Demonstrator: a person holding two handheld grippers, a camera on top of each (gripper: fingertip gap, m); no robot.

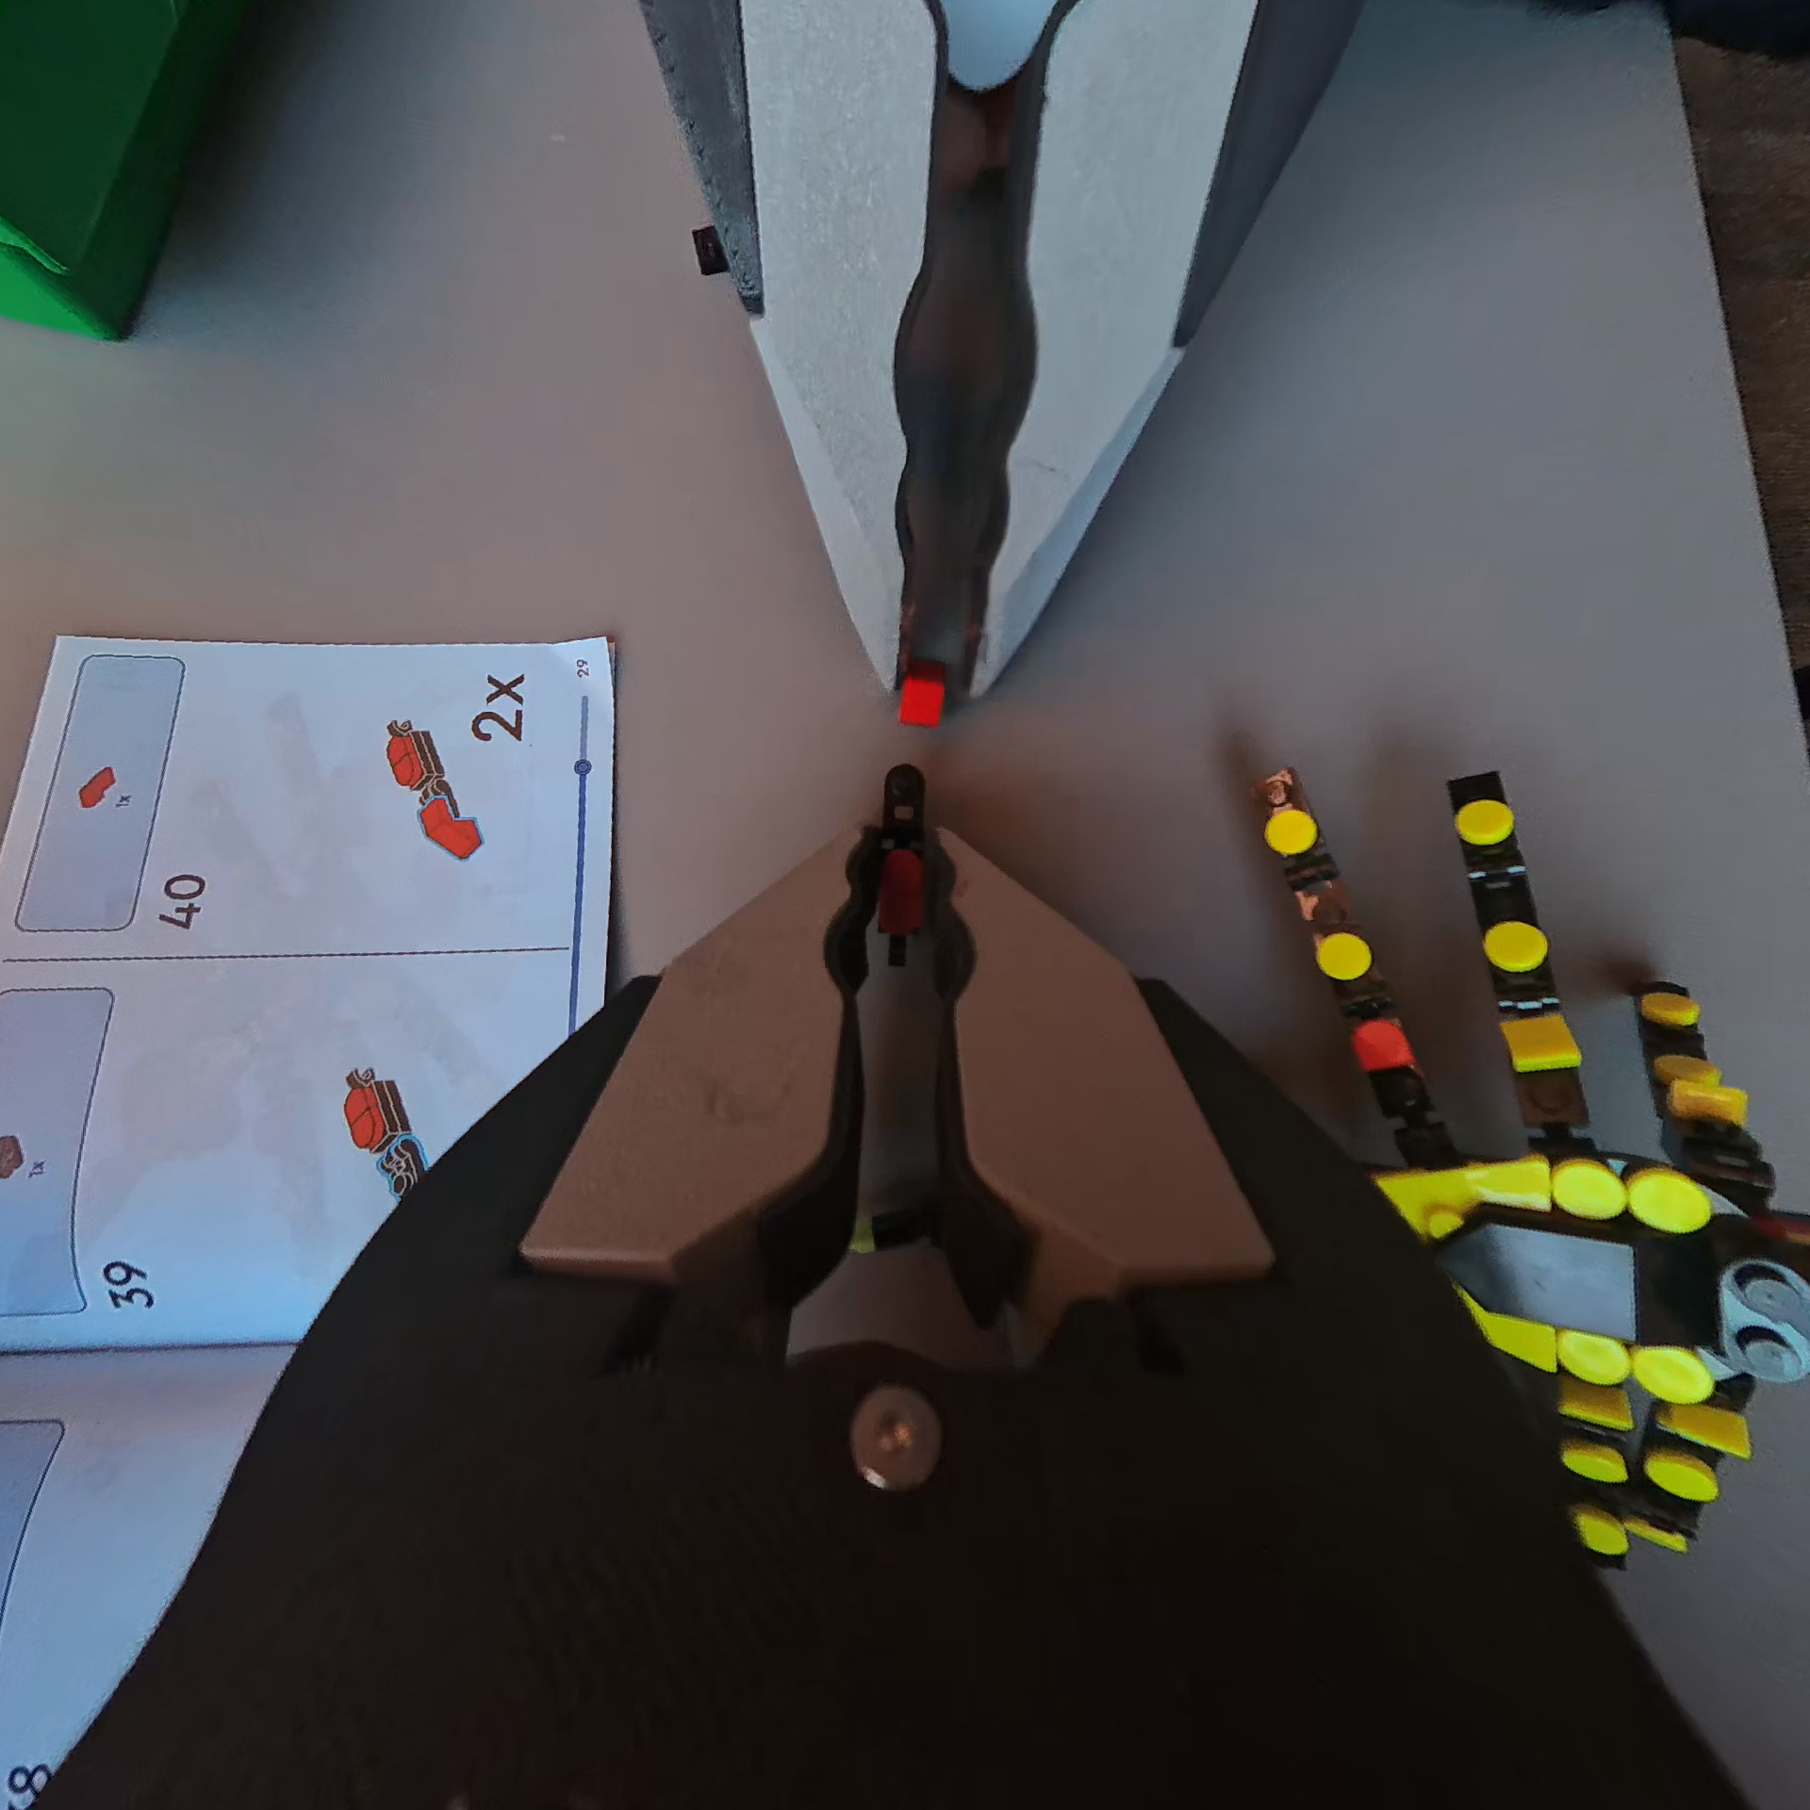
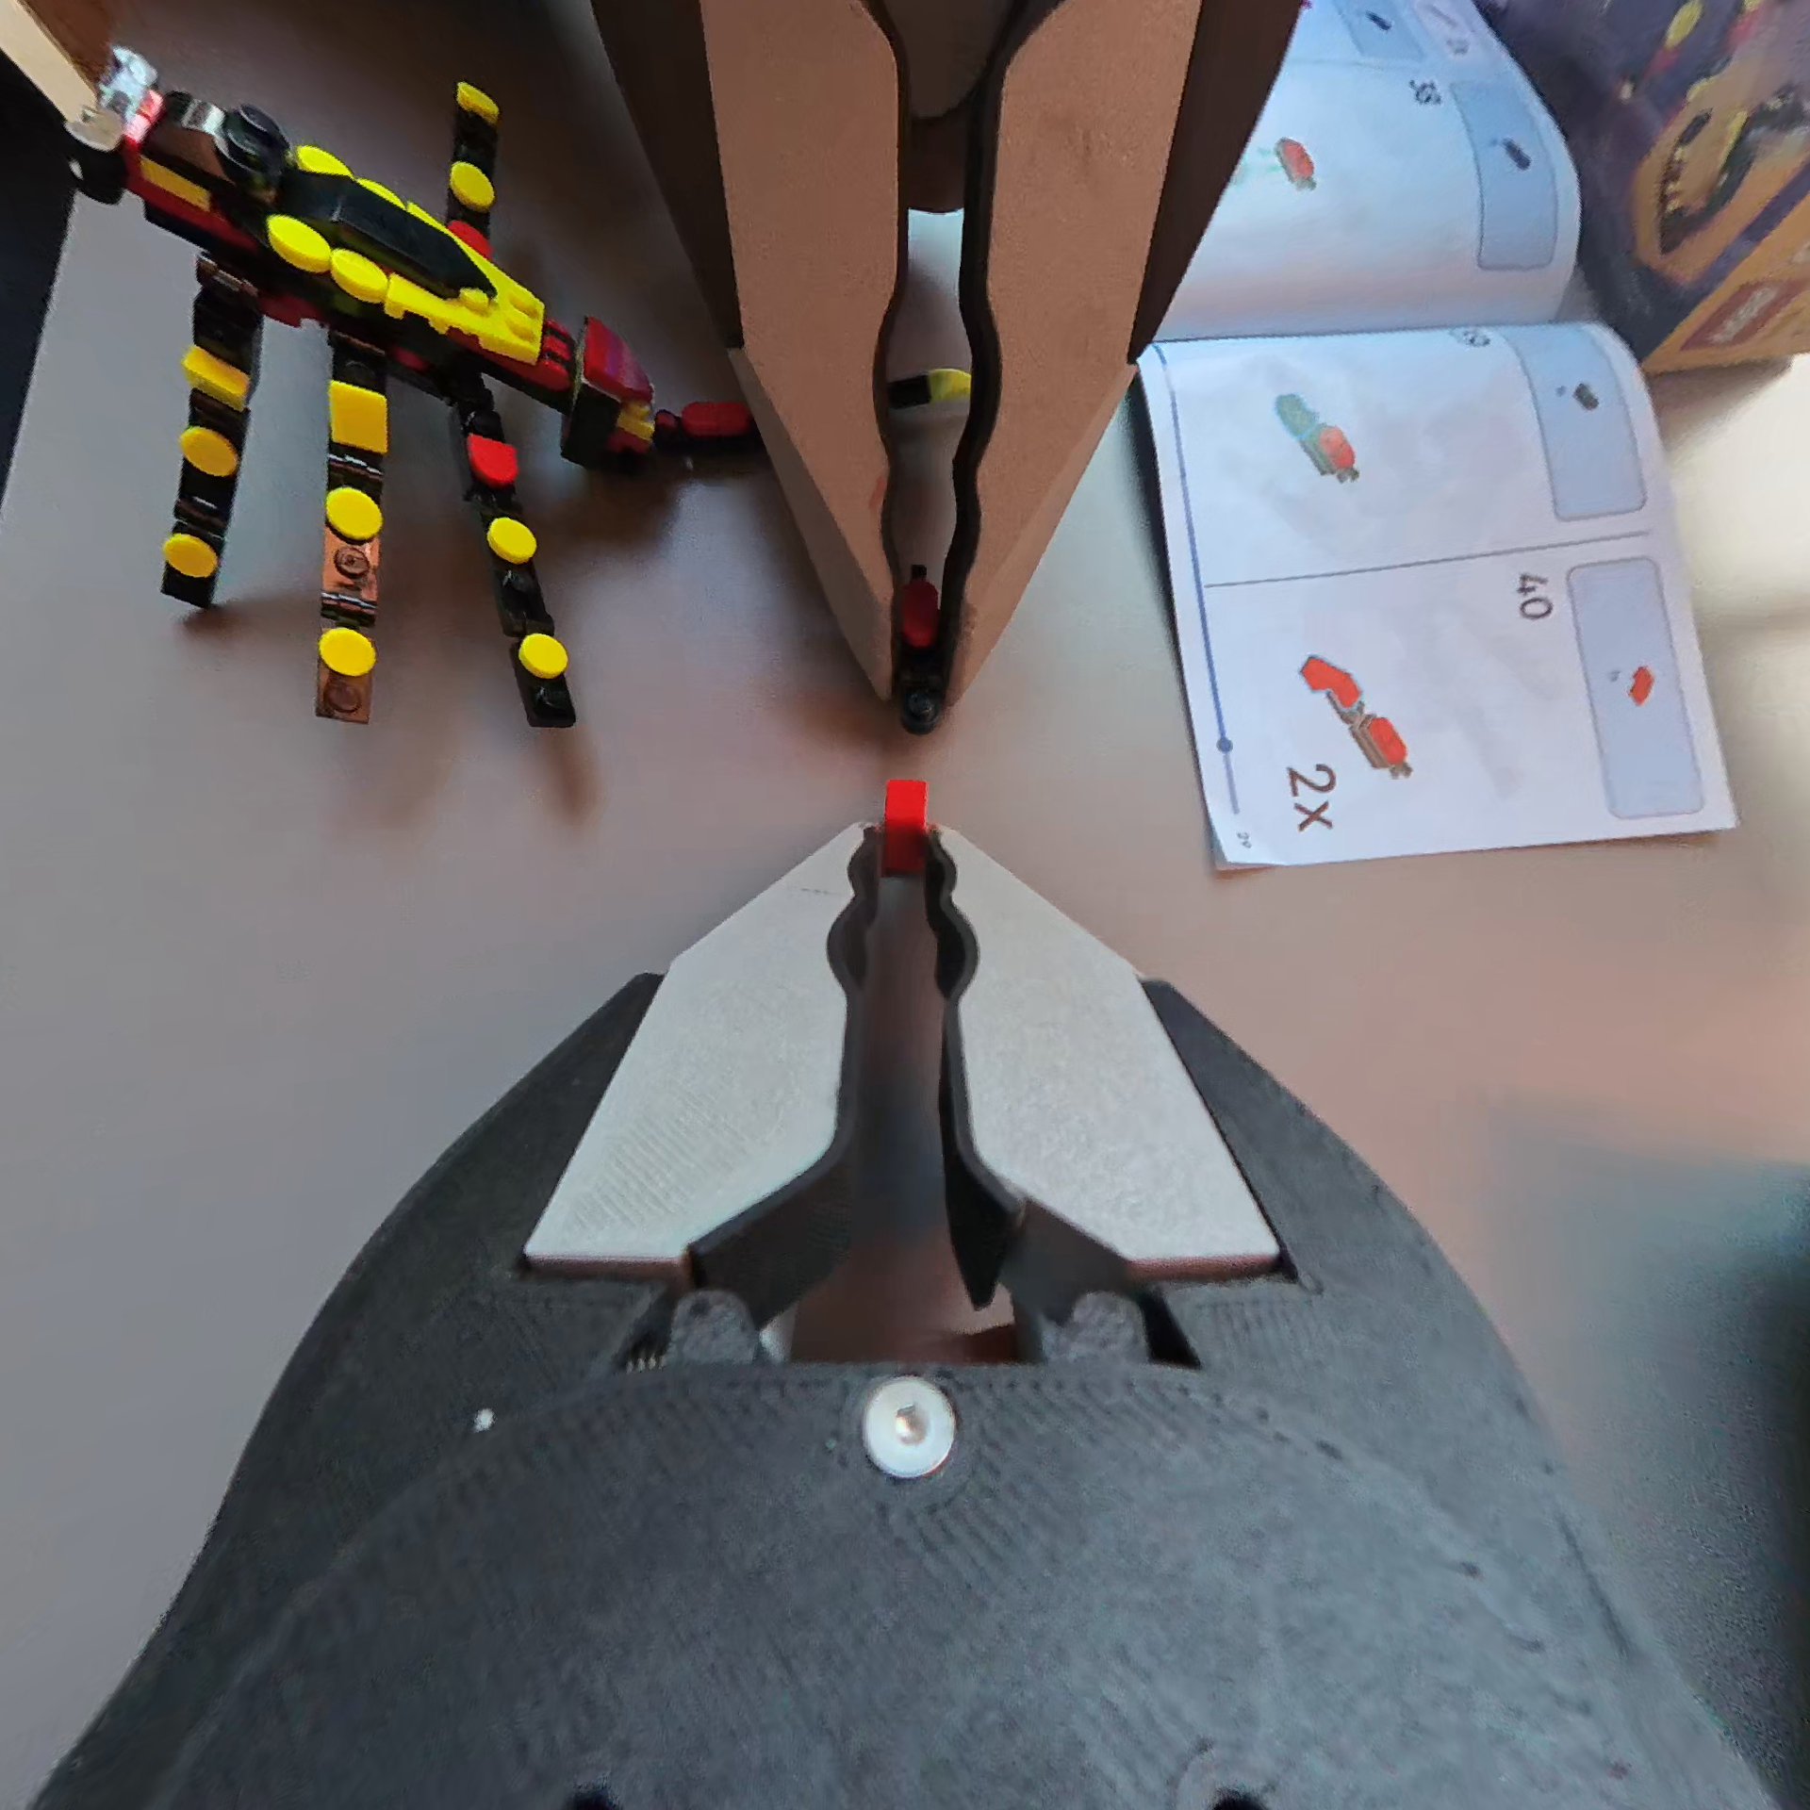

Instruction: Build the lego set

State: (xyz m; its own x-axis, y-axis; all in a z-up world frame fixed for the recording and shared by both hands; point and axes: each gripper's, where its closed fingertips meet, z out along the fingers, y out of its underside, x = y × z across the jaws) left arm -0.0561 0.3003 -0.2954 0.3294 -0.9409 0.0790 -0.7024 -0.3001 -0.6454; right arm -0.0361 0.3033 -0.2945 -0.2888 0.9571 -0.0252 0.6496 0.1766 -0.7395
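Note:
My left gripper (image 1: 902, 833) is shut on a small black-and-red lego assembly (image 1: 901, 881) whose black round end sticks out past the tips. My right gripper (image 2: 902, 833) is shut on a small red lego piece (image 2: 903, 821). The two grippers face each other tip to tip, a short gap apart. The right gripper (image 1: 926, 676) with the red piece (image 1: 922, 700) shows in the left wrist view, the left gripper (image 2: 919, 686) with its assembly (image 2: 919, 627) in the right wrist view. A black, yellow and red lego spider model (image 2: 392, 294) lies on the table, also in the left wrist view (image 1: 1567, 1175).
An open instruction booklet (image 1: 294, 979) lies on the grey table (image 1: 392, 441), also in the right wrist view (image 2: 1420, 588). A green box (image 1: 88, 147) stands at the far left. The lego set's box (image 2: 1724, 176) sits at the far right. Less than 4 cm separates the two grippers' tips.

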